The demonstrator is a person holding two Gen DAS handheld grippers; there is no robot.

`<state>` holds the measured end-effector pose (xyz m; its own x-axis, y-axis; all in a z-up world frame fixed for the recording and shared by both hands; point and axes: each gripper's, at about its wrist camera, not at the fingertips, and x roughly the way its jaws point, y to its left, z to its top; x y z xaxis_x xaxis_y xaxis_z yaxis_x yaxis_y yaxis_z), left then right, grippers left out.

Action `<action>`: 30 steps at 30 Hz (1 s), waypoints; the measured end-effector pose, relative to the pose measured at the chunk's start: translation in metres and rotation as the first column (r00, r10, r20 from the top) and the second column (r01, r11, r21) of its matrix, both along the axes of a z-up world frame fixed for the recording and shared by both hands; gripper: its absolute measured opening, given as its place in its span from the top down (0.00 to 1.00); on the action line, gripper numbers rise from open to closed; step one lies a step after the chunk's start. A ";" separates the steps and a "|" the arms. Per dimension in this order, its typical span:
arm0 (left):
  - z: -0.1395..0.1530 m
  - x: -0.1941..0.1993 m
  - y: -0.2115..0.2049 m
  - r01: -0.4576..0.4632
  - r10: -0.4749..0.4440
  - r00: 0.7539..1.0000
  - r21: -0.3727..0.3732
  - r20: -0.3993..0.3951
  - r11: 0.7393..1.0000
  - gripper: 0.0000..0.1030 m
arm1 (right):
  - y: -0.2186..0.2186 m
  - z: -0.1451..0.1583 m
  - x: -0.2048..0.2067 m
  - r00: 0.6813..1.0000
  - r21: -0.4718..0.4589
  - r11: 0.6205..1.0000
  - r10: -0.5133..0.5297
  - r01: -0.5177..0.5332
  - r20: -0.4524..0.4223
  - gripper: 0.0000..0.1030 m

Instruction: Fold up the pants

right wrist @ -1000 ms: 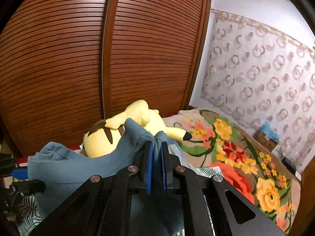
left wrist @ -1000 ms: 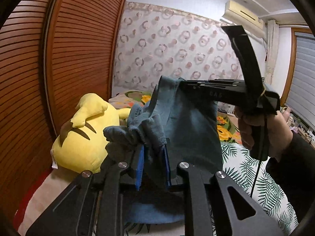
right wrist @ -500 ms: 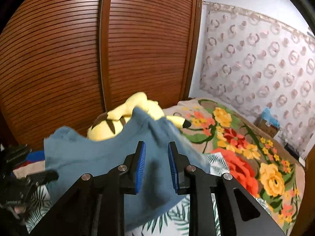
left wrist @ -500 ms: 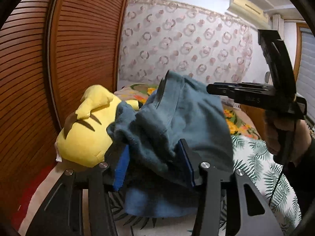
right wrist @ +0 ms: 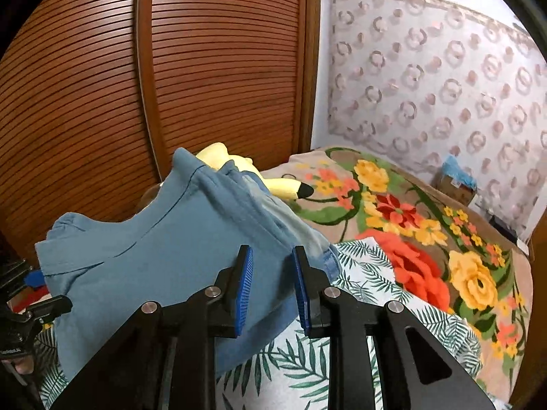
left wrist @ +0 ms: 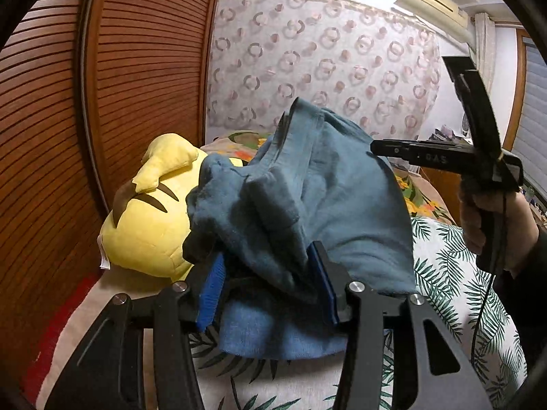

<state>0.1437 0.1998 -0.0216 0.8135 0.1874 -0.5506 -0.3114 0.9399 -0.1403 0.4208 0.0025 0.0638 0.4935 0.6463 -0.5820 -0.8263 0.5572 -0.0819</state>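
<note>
While both grippers gape, pants [right wrist: 143, 266] drape between

The big yellow plush toy [left wrist: 154, 225] and the wooden doors [right wrist: 218, 68] block the left; the flower blanket [right wrist: 427, 225] lies open

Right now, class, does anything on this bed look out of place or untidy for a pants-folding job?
Yes. The blue pants sit bunched and rumpled, not flat, draping partly over a yellow plush toy behind them, with both grippers open.
</note>
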 end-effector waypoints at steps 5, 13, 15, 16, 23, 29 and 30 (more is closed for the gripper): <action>0.006 -0.008 -0.003 0.025 -0.025 1.000 0.006 0.007 1.000 0.52 | -0.015 0.001 -0.029 1.000 0.025 1.000 -0.005 0.004 0.008 0.77; 0.016 -0.030 -0.020 0.089 -0.090 0.996 0.019 0.021 0.996 0.24 | -0.046 0.000 -0.083 0.997 0.050 0.996 -0.069 0.068 0.027 0.75; 0.018 -0.036 -0.027 0.102 -0.102 0.995 0.033 0.020 0.994 0.21 | -0.054 0.001 -0.099 0.996 0.061 0.995 -0.082 0.080 0.021 0.75; 0.019 -0.038 -0.029 0.110 -0.111 0.994 0.035 0.020 0.993 0.20 | -0.058 0.001 -0.104 0.996 0.066 0.994 -0.089 0.087 0.023 0.74; 0.020 -0.047 -0.054 0.187 -0.185 0.982 0.070 -0.026 0.980 0.12 | -0.082 0.005 -0.148 0.991 0.092 0.988 -0.129 0.126 0.029 0.61; 0.023 -0.058 -0.071 0.223 -0.223 0.975 0.085 -0.018 0.971 0.12 | -0.109 0.004 -0.177 0.981 0.120 0.975 -0.192 0.188 0.023 0.43; 0.023 -0.058 -0.074 0.228 -0.227 0.974 0.088 -0.020 0.970 0.12 | -0.112 0.003 -0.182 0.980 0.119 0.974 -0.198 0.194 0.022 0.40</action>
<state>0.0853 0.1258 0.0011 0.8353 0.0468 -0.5478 -0.0889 0.9948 -0.0505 0.2387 -0.1094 0.0666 0.6351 0.5970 -0.4900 -0.6980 0.7153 -0.0331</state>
